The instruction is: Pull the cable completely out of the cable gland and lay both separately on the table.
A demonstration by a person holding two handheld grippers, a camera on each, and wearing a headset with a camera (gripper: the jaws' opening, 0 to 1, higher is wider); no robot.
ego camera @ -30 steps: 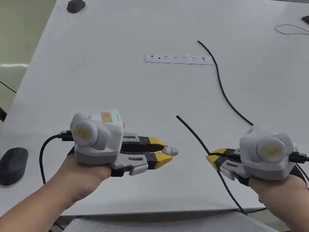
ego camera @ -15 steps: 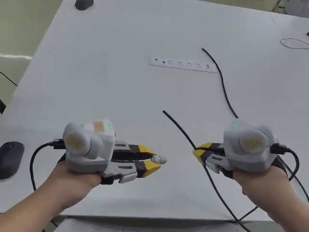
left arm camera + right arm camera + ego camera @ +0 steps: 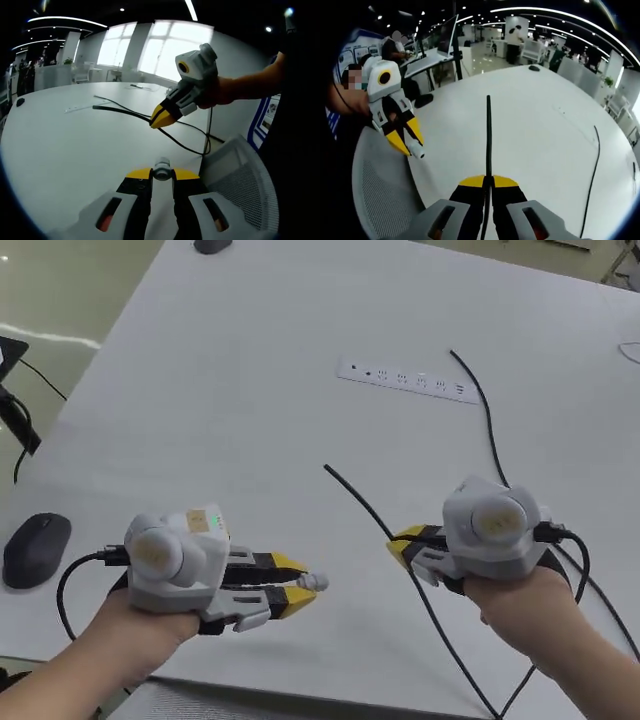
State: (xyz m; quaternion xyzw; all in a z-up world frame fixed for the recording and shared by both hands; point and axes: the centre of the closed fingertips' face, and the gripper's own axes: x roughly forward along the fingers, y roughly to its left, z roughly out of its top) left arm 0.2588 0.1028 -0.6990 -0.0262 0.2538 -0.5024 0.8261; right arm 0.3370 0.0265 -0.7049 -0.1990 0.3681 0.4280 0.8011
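Observation:
The small grey cable gland (image 3: 313,582) sits between the yellow tips of my left gripper (image 3: 300,590), which is shut on it above the table's near edge. In the left gripper view the gland (image 3: 162,168) pokes out past the left gripper's (image 3: 162,176) tips. My right gripper (image 3: 396,541) is shut on the thin black cable (image 3: 355,498), whose free end points away from me, clear of the gland. The cable (image 3: 488,130) runs straight out from the right gripper (image 3: 488,181); its tail hangs off the table edge. The gland (image 3: 418,149) shows at the left there.
A white power strip (image 3: 408,380) lies mid-table, with a second black cable (image 3: 482,405) curving past it. One dark mouse (image 3: 36,548) rests at the near left edge, another (image 3: 212,245) at the far edge. A grey mesh chair (image 3: 240,175) stands below the table edge.
The head camera has swung, so the table shifts in view. Both grippers have drifted a little left relative to the power strip, each keeping its hold; gland and cable stay apart.

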